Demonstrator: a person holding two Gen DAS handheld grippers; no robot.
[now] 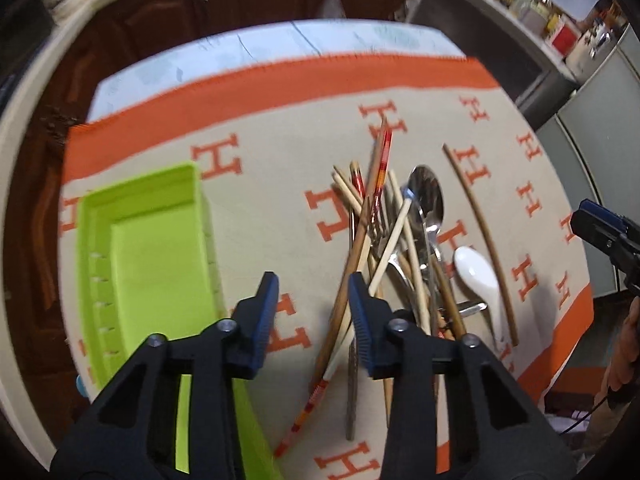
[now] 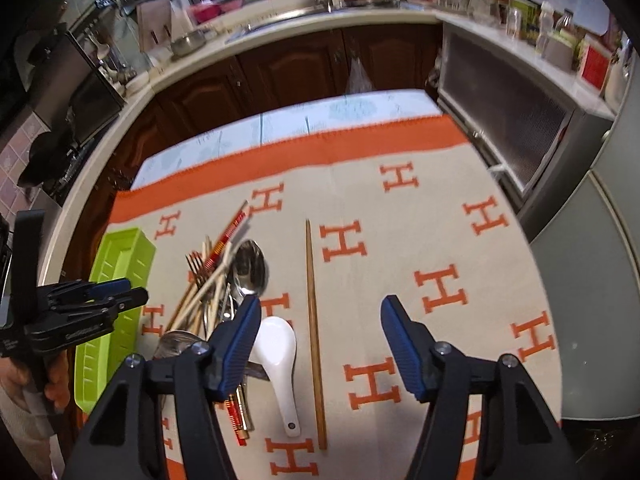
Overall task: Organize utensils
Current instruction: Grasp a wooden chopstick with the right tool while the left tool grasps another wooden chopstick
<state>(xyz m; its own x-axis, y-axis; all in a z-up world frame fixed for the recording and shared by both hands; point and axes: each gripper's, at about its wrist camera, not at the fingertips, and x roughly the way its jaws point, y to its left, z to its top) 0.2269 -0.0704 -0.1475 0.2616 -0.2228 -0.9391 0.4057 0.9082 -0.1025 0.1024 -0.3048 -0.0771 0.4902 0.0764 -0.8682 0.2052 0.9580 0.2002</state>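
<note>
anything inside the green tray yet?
Nothing visible inside the green tray: its floor looks bare. The left gripper hides its near end, so that part is unknown.

Our left gripper (image 1: pixel 313 284) hangs above the table with its two blue-padded fingers (image 1: pixel 267 300) spread apart and nothing between them; the black arms of the tool fan out below toward the camera. In the right wrist view we see this same tool from the side, at the left edge, its tips pointing right, and part of the hand (image 2: pixel 54 380) that grips its handle shows beneath it.

Our right gripper (image 2: pixel 320 312) is spread wider, with empty space between its pads (image 2: pixel 402 340), both tips angled forward and slightly outward. In the left wrist view it shows only at the far right edge, where fingers of the holding hand (image 1: pixel 624 356) show just below it.
</note>
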